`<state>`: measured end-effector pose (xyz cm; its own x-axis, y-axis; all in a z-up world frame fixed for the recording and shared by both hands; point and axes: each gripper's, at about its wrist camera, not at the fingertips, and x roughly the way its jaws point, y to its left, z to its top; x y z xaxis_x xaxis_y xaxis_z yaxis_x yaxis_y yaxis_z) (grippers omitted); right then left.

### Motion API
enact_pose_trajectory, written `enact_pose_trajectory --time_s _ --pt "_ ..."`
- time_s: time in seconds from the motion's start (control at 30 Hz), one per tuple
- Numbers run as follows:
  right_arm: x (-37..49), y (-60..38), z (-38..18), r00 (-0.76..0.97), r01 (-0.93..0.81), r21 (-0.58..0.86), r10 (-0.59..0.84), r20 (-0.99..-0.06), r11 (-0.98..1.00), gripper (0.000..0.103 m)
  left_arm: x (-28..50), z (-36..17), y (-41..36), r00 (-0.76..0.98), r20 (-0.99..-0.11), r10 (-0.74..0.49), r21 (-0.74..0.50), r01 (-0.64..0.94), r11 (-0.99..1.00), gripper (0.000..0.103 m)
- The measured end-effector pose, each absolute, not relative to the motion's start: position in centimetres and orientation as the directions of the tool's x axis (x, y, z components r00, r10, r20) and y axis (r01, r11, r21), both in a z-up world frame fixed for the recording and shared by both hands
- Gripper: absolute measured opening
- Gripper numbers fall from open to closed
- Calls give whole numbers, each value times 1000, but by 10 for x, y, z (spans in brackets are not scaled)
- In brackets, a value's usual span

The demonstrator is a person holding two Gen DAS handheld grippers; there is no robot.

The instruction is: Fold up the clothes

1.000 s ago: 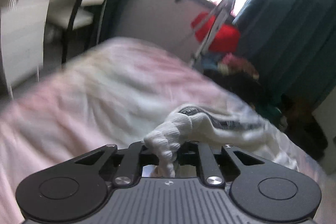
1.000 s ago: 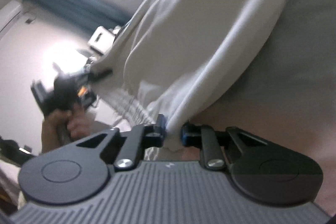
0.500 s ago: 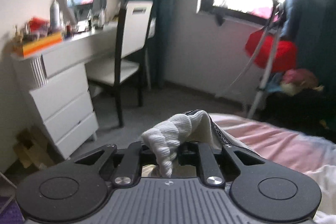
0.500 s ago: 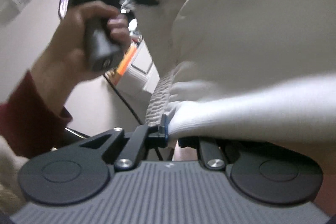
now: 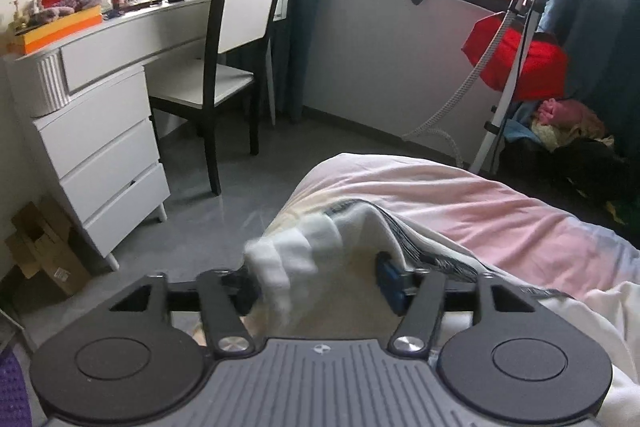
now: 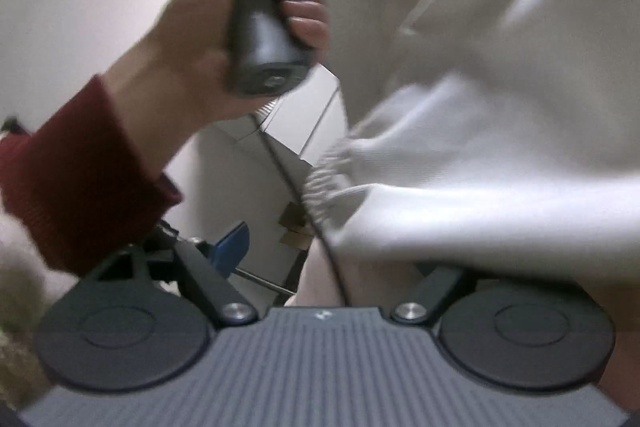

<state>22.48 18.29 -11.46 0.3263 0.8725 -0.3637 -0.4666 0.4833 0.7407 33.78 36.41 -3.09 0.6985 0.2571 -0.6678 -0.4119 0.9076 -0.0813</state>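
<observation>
The fingers of the left gripper stand wide apart, a blurred ribbed cuff of the white garment draped loosely between them above the pink bed. To the left stands a white desk with a slab-backed chair. The right gripper also has its fingers spread, soft white knit lying over its right side; the left hand grips a round black handle.

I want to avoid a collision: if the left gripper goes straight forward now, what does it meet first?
The white garment draped between the open left gripper; beyond it probably the pink bed, though depth is unclear.
</observation>
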Motion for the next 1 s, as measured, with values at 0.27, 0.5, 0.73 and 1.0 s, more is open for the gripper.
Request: enact_pose_trajectory --time_s 0.27,0.5,0.73,1.0 --pt "152 82 -61 459 -549 575 794 -400 607 86 261 8 296 750 -631 199 -68 -309 949 83" --pt "101 -35 -24 707 -474 385 603 -369 792 85 175 39 219 836 -546 53 -132 -148 980 83" --pt "81 -118 -12 866 -325 261 397 -304 909 85 111 45 143 881 -471 -36 -131 -29 991 85" --pt "78 -174 -36 927 -184 277 260 -271 943 85 115 10 85 875 -479 -73 -125 15 992 86"
